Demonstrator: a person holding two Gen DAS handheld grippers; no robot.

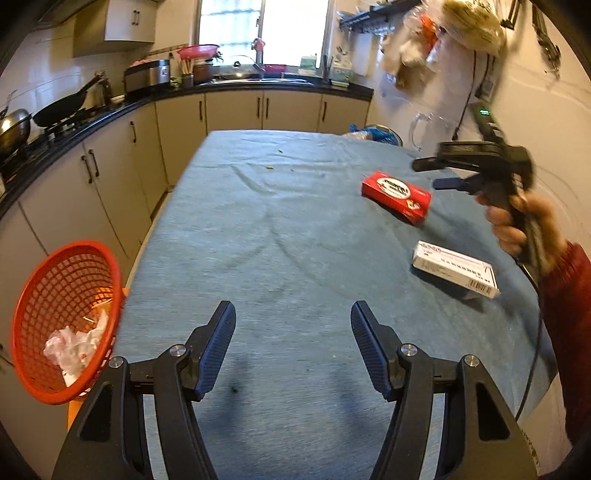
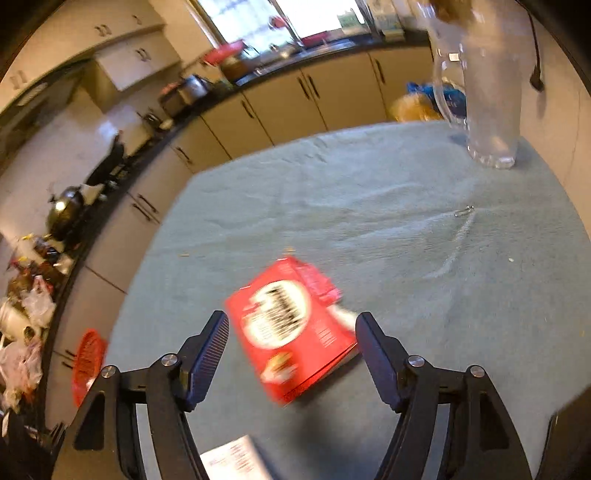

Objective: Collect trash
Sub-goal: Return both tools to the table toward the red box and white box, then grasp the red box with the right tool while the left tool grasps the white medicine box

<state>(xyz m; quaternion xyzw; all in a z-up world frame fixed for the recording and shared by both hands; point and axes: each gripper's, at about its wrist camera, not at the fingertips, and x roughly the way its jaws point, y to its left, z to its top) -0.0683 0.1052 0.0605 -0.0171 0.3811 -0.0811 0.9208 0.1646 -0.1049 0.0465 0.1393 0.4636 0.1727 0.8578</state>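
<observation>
A red box (image 1: 397, 196) lies on the blue-grey tablecloth (image 1: 280, 229) at the right. A white box (image 1: 456, 268) lies nearer, at the right edge. An orange mesh basket (image 1: 62, 321) with crumpled white paper (image 1: 75, 345) hangs off the table's left side. My left gripper (image 1: 293, 345) is open and empty over the near middle of the table. My right gripper (image 2: 291, 354) is open, above the red box (image 2: 291, 332), which lies between its fingers in that view; it also shows in the left wrist view (image 1: 436, 173). The white box (image 2: 236, 459) is below it.
A clear glass pitcher (image 2: 484, 92) stands at the table's far right corner. A small clip (image 2: 463, 211) lies on the cloth (image 2: 369, 206). Kitchen counters with pans (image 1: 59, 107) run along the left and back. Bags hang on the right wall (image 1: 443, 33). The basket also shows at left (image 2: 86, 363).
</observation>
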